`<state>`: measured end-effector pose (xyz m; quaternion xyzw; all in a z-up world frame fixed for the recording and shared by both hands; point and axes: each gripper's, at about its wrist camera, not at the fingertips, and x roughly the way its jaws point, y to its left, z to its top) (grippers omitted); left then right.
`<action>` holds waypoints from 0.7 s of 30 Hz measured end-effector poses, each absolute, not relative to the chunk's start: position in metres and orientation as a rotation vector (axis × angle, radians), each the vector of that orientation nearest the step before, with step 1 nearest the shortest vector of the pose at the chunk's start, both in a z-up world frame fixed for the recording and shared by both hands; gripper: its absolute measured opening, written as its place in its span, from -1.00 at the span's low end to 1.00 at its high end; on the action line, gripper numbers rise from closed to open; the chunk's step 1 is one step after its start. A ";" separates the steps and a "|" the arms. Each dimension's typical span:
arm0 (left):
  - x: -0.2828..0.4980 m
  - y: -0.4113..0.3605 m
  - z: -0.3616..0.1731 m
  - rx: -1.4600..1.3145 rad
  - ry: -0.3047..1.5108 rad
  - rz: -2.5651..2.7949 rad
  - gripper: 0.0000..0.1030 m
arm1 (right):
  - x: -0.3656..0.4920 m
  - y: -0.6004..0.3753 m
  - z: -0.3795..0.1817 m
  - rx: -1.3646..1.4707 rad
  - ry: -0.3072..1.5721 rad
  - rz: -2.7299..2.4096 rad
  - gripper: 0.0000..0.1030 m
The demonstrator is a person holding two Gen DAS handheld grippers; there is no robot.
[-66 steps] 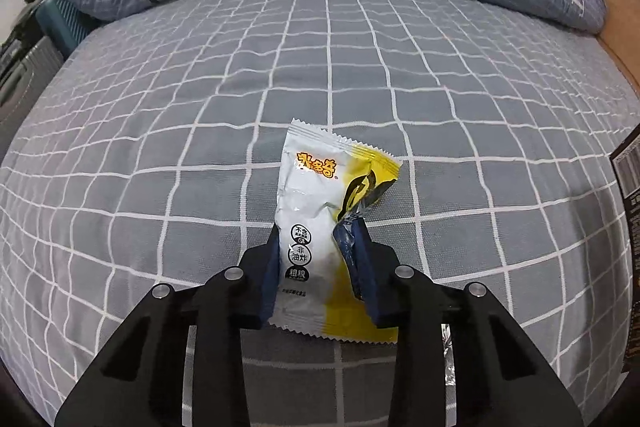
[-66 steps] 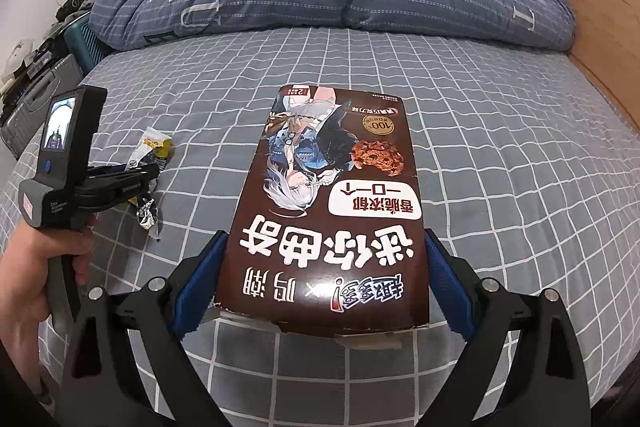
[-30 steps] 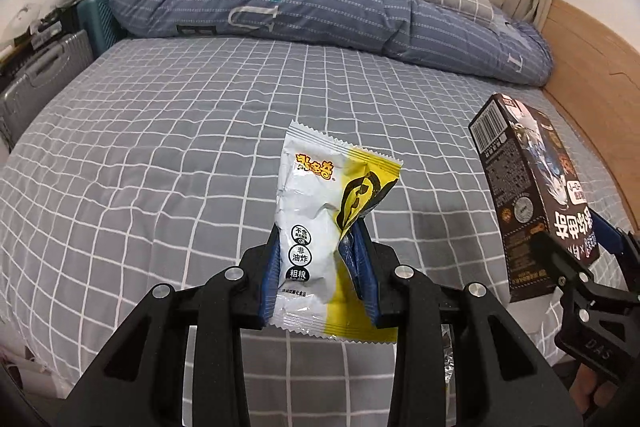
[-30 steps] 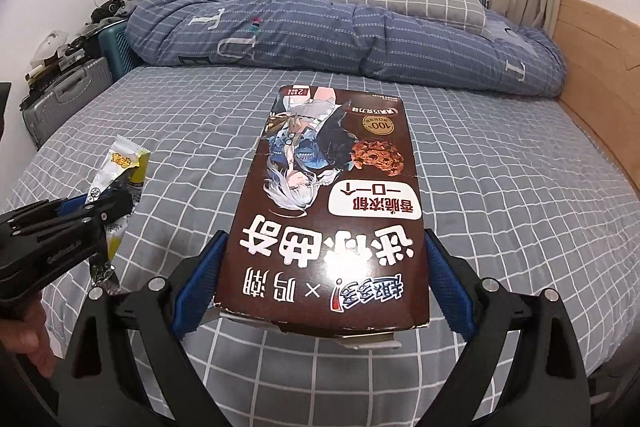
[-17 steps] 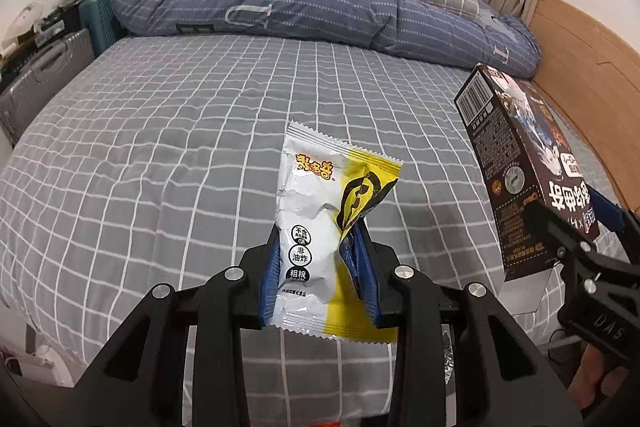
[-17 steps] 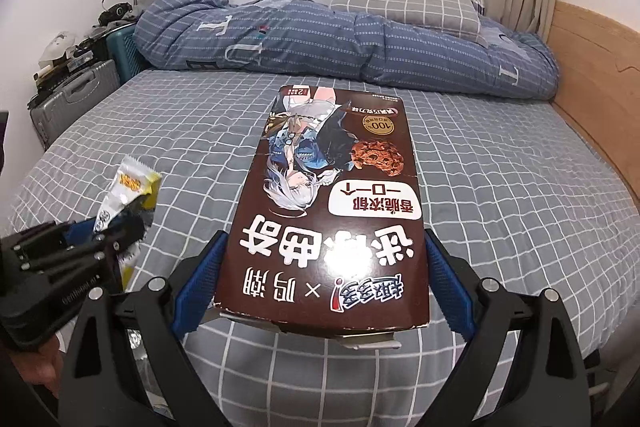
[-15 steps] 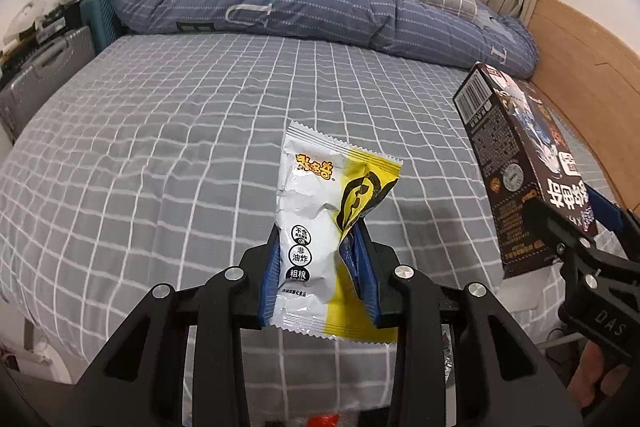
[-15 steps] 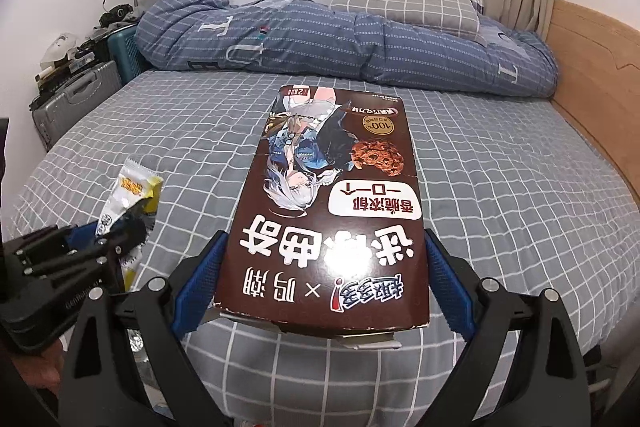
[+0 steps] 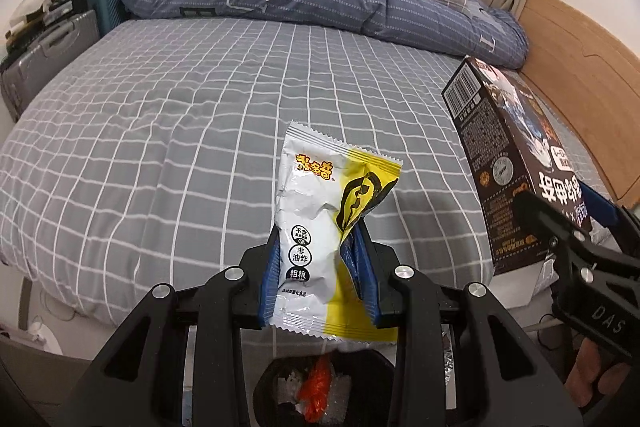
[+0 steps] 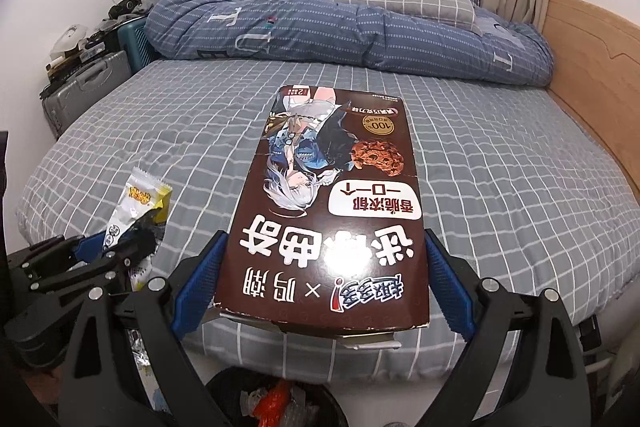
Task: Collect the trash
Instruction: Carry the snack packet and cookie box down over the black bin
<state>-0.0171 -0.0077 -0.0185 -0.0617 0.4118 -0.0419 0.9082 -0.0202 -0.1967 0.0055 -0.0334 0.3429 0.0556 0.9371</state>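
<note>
Left wrist view: left gripper (image 9: 318, 269) pinches the snack wrapper (image 9: 320, 227), right gripper (image 10: 320, 281) clamps the cookie box (image 10: 332, 207) above the bin (image 10: 276, 403); the wide box could catch the rim.

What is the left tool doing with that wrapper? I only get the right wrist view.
Observer: The left tool has both blue pads pinching the snack wrapper at its lower half.
Operator: Is the bin near it?
Observer: Yes, the black bin shows just beneath the wrapper's bottom edge, with an orange scrap inside.
Operator: Anything on my box's hidden side?
Observer: The cookie box has a barcode there.
</note>
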 end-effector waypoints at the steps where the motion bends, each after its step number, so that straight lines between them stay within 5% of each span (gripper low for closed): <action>1: -0.021 -0.009 -0.019 -0.130 0.849 -0.088 -0.36 | -0.024 -0.196 0.004 -0.069 0.703 0.115 0.73; 21: -0.095 -0.012 -0.021 -0.132 0.858 -0.103 -0.35 | -0.104 -0.187 -0.015 -0.087 0.738 0.137 0.73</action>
